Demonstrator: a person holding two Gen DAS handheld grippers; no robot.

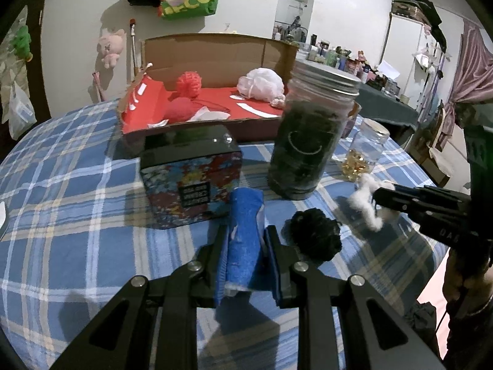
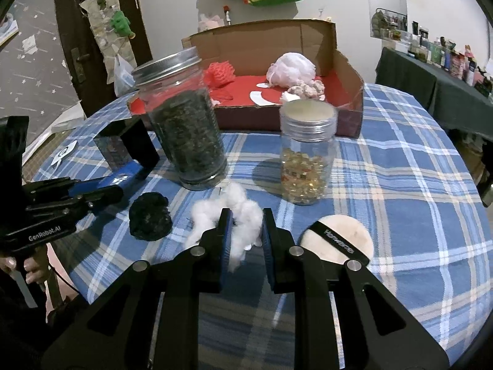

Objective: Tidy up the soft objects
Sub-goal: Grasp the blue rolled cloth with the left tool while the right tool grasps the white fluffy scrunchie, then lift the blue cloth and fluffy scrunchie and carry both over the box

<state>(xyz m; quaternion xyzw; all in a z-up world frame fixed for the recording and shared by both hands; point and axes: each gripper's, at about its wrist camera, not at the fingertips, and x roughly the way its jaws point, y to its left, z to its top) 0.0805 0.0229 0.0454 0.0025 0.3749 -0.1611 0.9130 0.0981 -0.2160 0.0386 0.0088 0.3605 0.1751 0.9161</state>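
Pinching a blue cloth roll (image 1: 245, 240), left tool (image 1: 245, 239) sits at lower centre of its view; roll's near end is hidden between the pads. Right tool (image 2: 246, 219) is clamped on a white cotton wad (image 2: 237, 215), lower centre of the right view; wad's back part is cut off by the fingers. Black fuzzy ball (image 2: 150, 219) lies on the plaid tabletop (image 2: 400, 169), just left of the cotton. Round puff (image 2: 339, 240) at lower right, partly covered by the tool. Tall jar (image 2: 185, 129) holds dark stuff, hard to identify. Small jar (image 2: 308, 154) holds amber capsules. Cardboard box (image 2: 265, 40), upper centre, contains red mesh ball (image 2: 220, 72) and white pouf (image 2: 291, 67).
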